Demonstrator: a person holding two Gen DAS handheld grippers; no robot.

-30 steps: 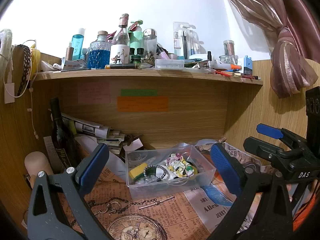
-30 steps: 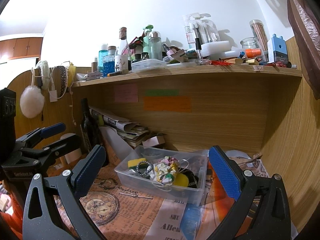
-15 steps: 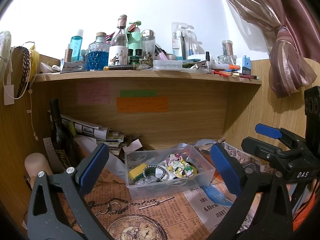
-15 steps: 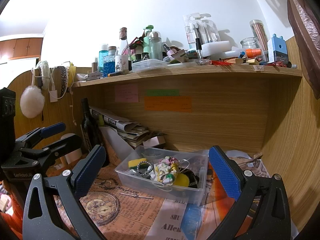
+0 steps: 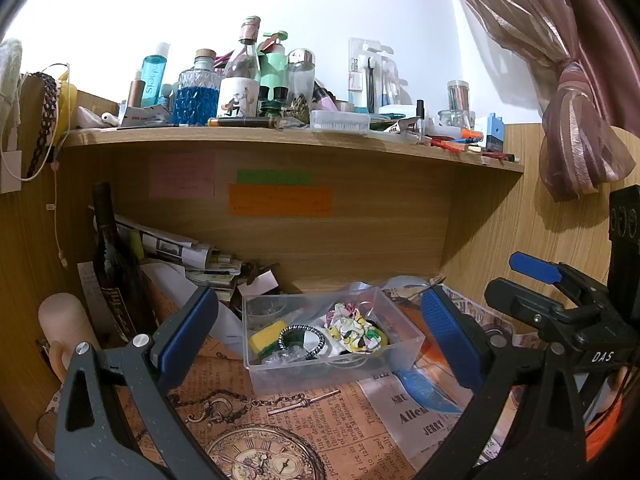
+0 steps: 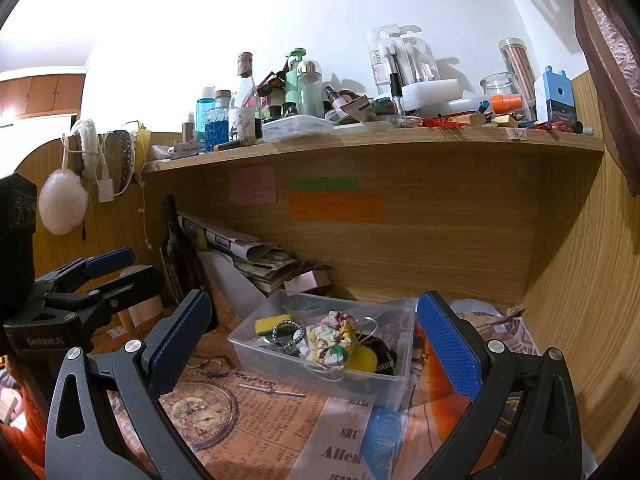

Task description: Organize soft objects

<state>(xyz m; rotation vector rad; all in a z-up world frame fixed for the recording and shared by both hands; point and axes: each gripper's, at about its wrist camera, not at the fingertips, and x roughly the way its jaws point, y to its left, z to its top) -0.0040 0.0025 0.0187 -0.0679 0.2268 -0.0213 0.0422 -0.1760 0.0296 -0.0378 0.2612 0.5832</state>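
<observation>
A clear plastic bin point(image 5: 404, 350) point(image 6: 280, 356) sits on the desk under the shelf. It holds a floral scrunchie point(image 5: 352, 326) point(image 6: 332, 340), a yellow and green sponge point(image 5: 264, 338) point(image 6: 267, 324), a beaded hair tie point(image 5: 302, 338) point(image 6: 286, 336) and a yellow ball point(image 6: 362, 358). My left gripper point(image 5: 316, 338) is open and empty, just in front of the bin. My right gripper point(image 6: 314, 340) is open and empty, also short of the bin. Each gripper shows at the side of the other's view.
A dark wine bottle point(image 5: 114, 264) and stacked papers point(image 5: 188, 256) stand at the back left. The upper shelf point(image 5: 280, 134) is crowded with bottles. A vintage newspaper-print mat point(image 5: 280, 432) covers the desk. A curtain point(image 5: 576, 80) hangs at the right.
Almost nothing has changed. Both views have drifted very slightly, and both grippers stay open in front of the bin.
</observation>
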